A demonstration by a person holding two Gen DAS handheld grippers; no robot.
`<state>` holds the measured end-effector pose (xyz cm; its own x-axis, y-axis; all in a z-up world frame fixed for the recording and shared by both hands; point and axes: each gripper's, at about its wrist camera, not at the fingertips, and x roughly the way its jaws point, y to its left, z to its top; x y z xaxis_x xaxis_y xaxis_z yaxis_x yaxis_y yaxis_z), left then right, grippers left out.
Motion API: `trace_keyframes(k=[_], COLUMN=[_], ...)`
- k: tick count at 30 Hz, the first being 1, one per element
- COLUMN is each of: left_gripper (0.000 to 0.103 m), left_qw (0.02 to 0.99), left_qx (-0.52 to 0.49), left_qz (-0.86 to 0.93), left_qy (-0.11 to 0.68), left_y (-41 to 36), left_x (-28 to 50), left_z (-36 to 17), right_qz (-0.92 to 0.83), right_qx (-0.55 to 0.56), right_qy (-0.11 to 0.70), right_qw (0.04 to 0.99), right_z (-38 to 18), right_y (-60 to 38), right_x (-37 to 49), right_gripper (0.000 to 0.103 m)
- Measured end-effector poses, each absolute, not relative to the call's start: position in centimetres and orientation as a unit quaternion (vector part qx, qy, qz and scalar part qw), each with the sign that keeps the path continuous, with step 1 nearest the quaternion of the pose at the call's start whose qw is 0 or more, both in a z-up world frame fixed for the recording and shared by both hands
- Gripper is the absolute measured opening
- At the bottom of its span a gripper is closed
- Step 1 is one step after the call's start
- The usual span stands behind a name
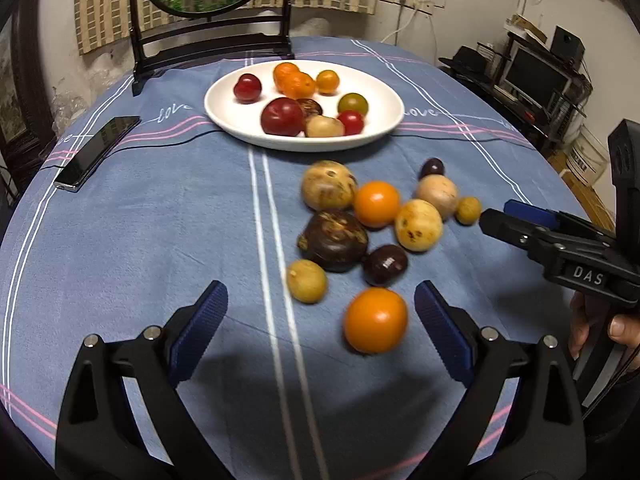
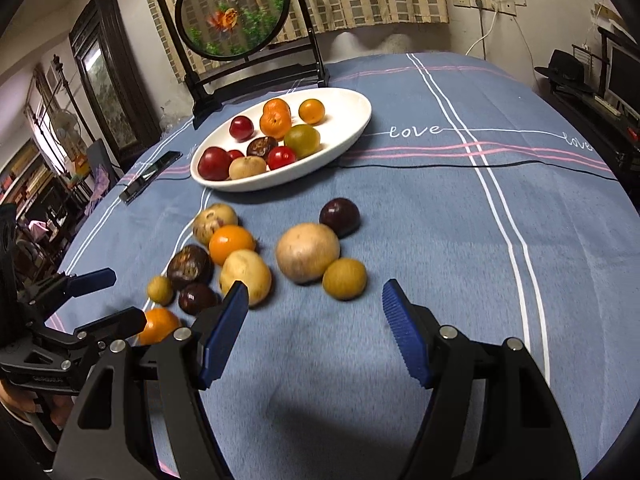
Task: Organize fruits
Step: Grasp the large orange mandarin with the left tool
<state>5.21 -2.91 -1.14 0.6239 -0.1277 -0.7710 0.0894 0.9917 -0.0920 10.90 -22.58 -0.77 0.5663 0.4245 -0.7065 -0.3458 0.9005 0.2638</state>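
Both grippers, left gripper point(image 1: 320, 320) and right gripper point(image 2: 314, 308), hover with fingers spread and empty over loose fruits point(image 1: 376, 220) on the tabletop point(image 1: 160, 240), apparently bound for the white plate point(image 1: 224, 120).

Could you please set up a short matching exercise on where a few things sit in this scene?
Things:
1. phone
2. red plum
3. orange fruit
4. black cable

Places:
A. on the white plate
B. between the left gripper fingers, untouched
C. on the cloth left of the plate
D. running across the cloth right of the plate

Pairs: 1-C, 2-A, 3-B, 4-D
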Motion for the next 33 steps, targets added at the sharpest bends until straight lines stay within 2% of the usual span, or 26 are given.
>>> trace_keyframes(k=[7,10,12,14,18,19,24,26,28,31,33], left_gripper=[0.096,0.093,0.081,0.059,0.046,0.038,0.038,0.050,0.052,0.050,0.037], left_qw=[0.899,0.896,0.896,0.890,0.887,0.887,0.888,0.888,0.889,0.891,0.892], left_qx=[-0.001,0.001,0.000,-0.006,-0.008,-0.006,-0.002,0.002,0.006,0.018,0.019], left_qz=[-0.075,-0.072,-0.072,-0.077,-0.094,-0.103,-0.105,-0.097,-0.096,-0.098,-0.105], left_qy=[0.432,0.438,0.438,0.448,0.452,0.451,0.447,0.449,0.448,0.443,0.440], left_y=[-4.6,-4.8,-4.8,-4.8,-5.3,-5.6,-5.8,-5.7,-5.8,-6.2,-6.4], left_x=[4.2,4.2,4.1,4.3,4.3,4.3,4.5,4.9,5.0,5.2,5.2], left_z=[-2.1,-2.8,-3.2,-3.7,-4.0,-4.0,-3.9,-4.1,-4.3,-4.3,-4.2], right_qz=[0.216,0.216,0.217,0.217,0.219,0.219,0.222,0.221,0.217,0.213,0.211], right_qx=[0.049,0.050,0.051,0.052,0.052,0.052,0.049,0.045,0.039,0.036,0.035], right_qy=[0.413,0.413,0.413,0.414,0.416,0.416,0.418,0.421,0.425,0.429,0.431], right_qw=[0.884,0.883,0.883,0.882,0.881,0.881,0.880,0.879,0.878,0.877,0.877], right_z=[-0.9,-1.0,-1.1,-1.2,-1.3,-1.3,-1.5,-1.6,-1.6,-1.7,-1.8], right_y=[-23.2,-23.3,-23.4,-23.4,-23.4,-23.4,-23.3,-23.1,-22.8,-22.8,-22.7], right_x=[9.8,9.6,9.3,9.1,8.9,8.8,8.8,8.9,9.1,9.2,9.3], right_gripper=[0.070,0.070,0.070,0.070,0.070,0.070,0.070,0.070,0.070,0.070,0.070])
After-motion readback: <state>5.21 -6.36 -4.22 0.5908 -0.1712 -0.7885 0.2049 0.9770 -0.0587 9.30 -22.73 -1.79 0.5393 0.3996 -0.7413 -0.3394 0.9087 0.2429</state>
